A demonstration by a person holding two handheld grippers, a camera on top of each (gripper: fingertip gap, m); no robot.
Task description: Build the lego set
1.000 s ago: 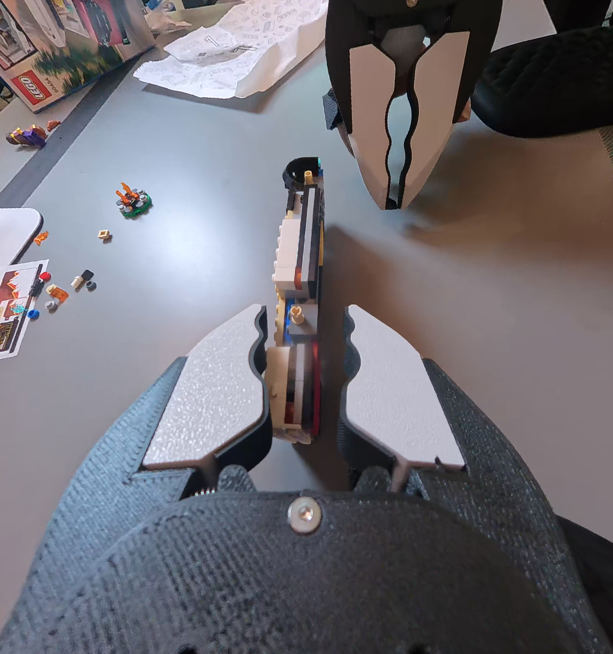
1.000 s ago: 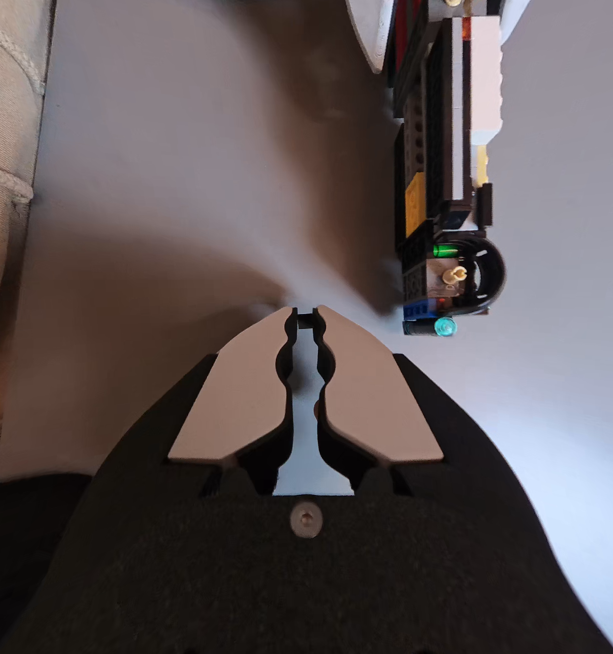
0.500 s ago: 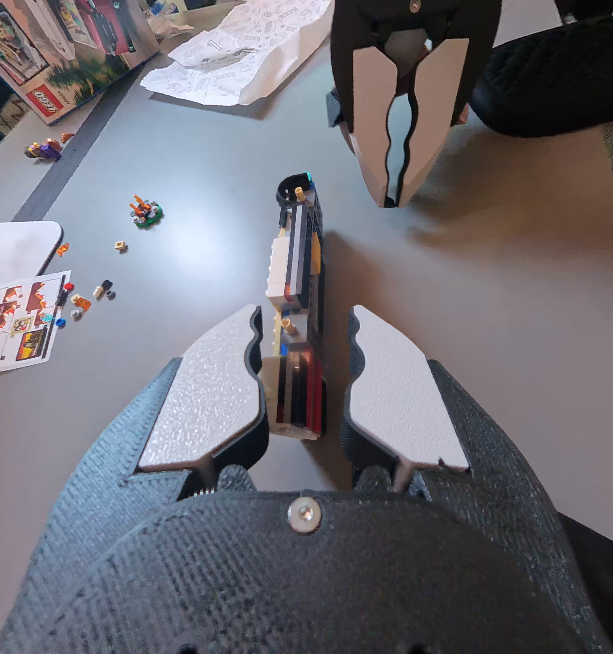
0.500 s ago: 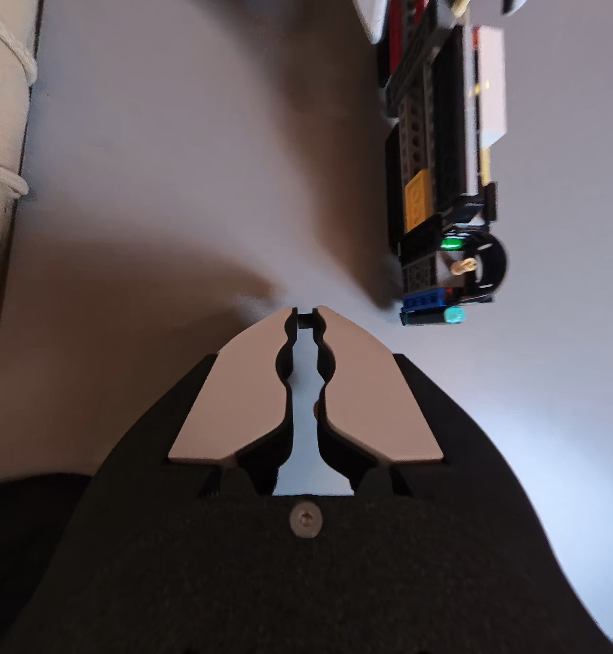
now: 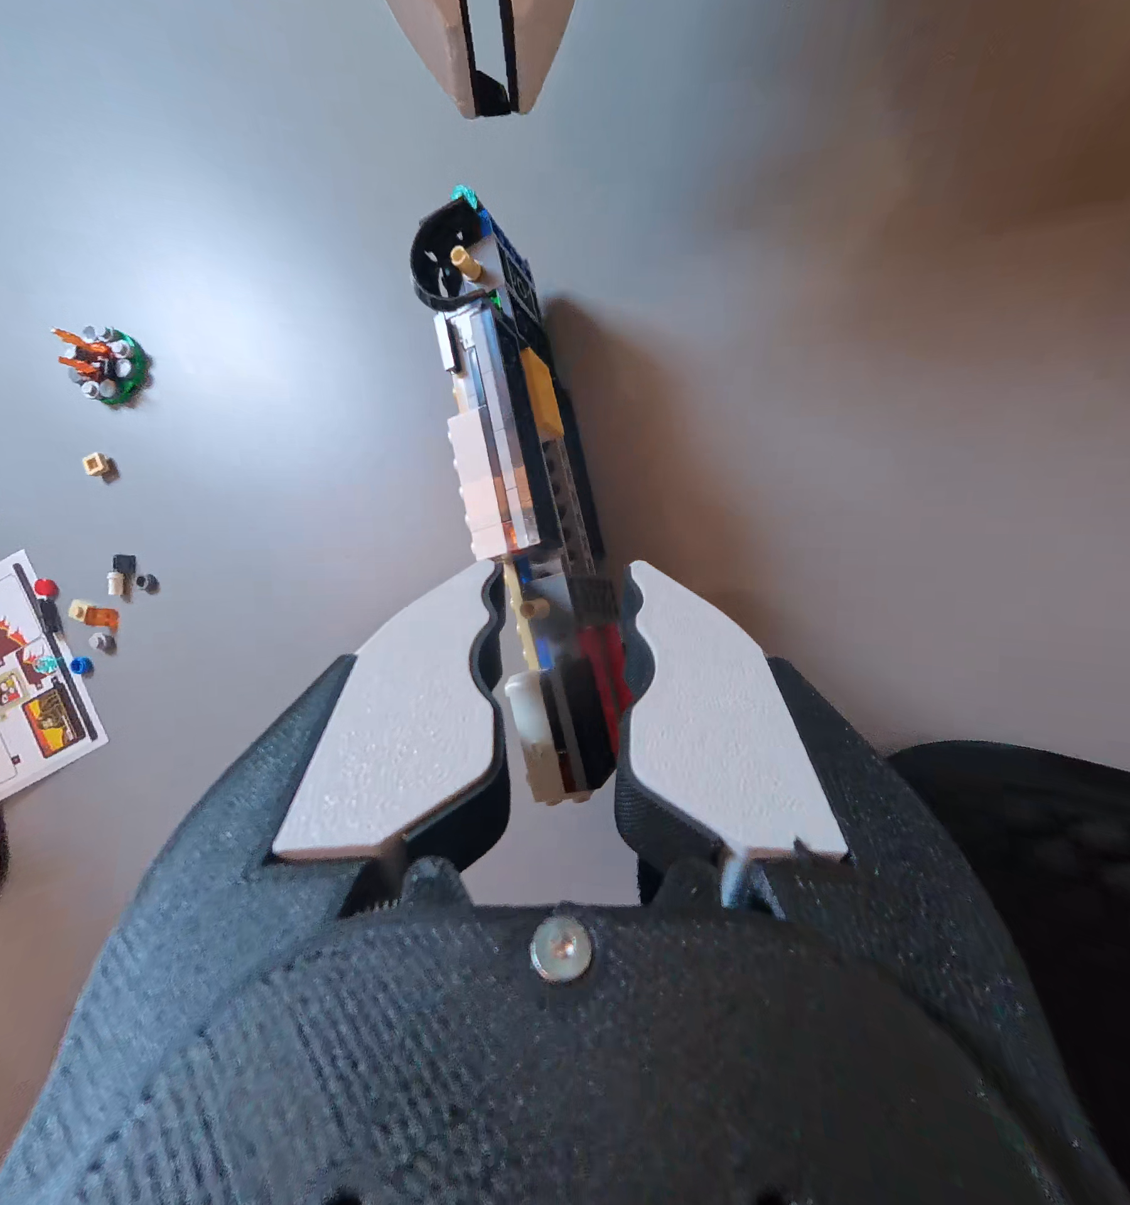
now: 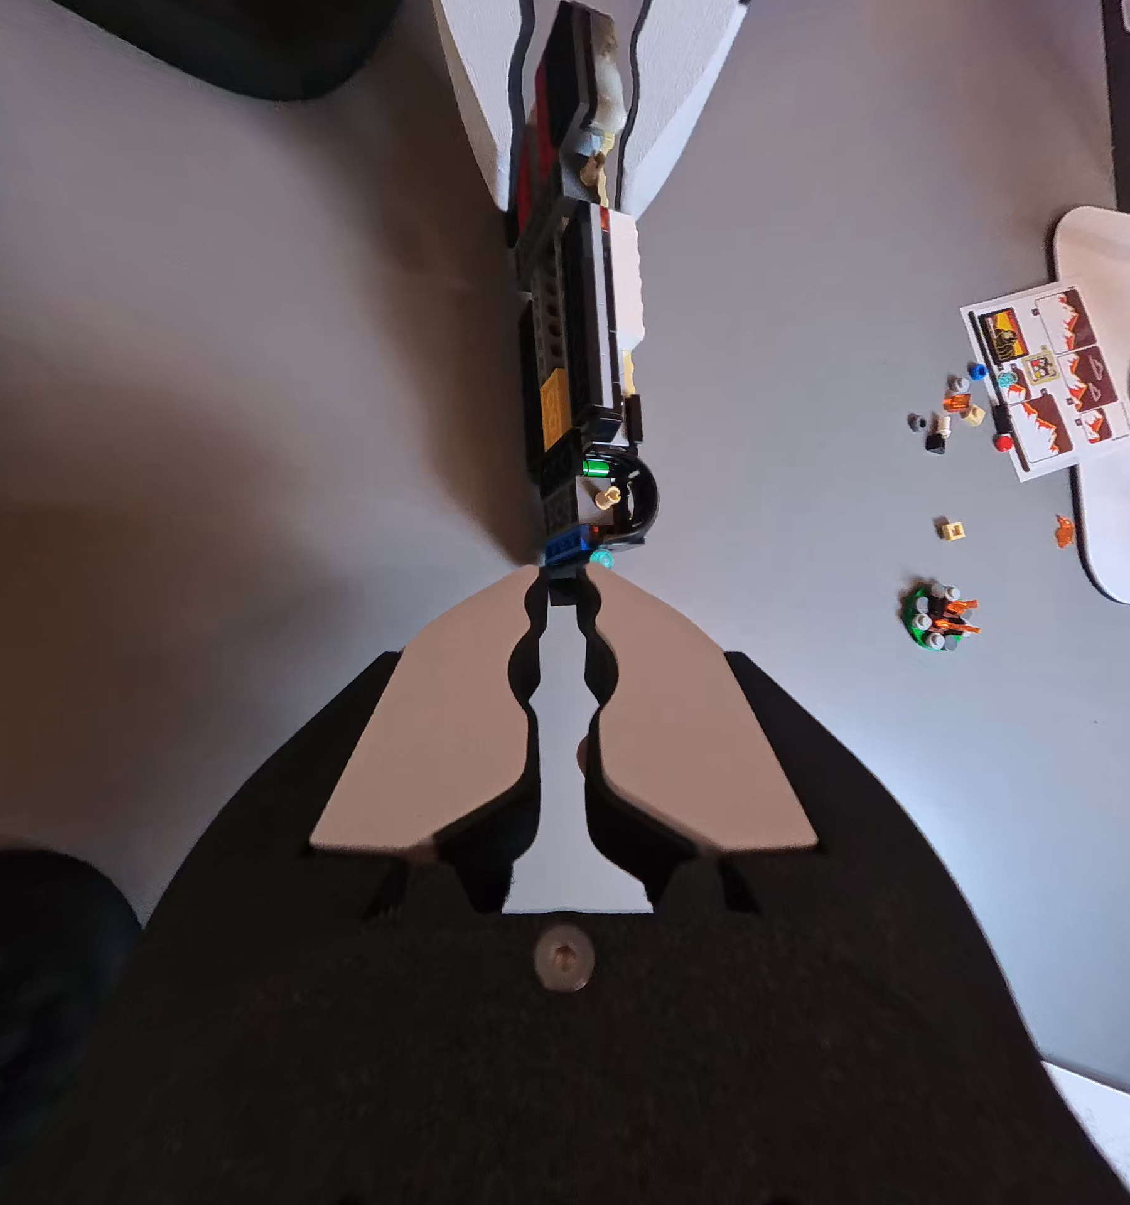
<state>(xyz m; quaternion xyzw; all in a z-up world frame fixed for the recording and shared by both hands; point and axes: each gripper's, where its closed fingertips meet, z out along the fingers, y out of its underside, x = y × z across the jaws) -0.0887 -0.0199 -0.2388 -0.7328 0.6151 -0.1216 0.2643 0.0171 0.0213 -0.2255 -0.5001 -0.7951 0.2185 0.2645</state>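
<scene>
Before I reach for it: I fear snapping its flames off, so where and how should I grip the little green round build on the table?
Pinch the green round base by its rim, coming from straight above. It lies flat on the table, and the orange flames jut out to one side, so fingers probably belong on the two edges clear of them.

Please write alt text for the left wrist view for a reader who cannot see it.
The left gripper grips one end of a long toy brick model over a grey table. The right gripper points at its far end; loose small bricks lie at left.
</scene>
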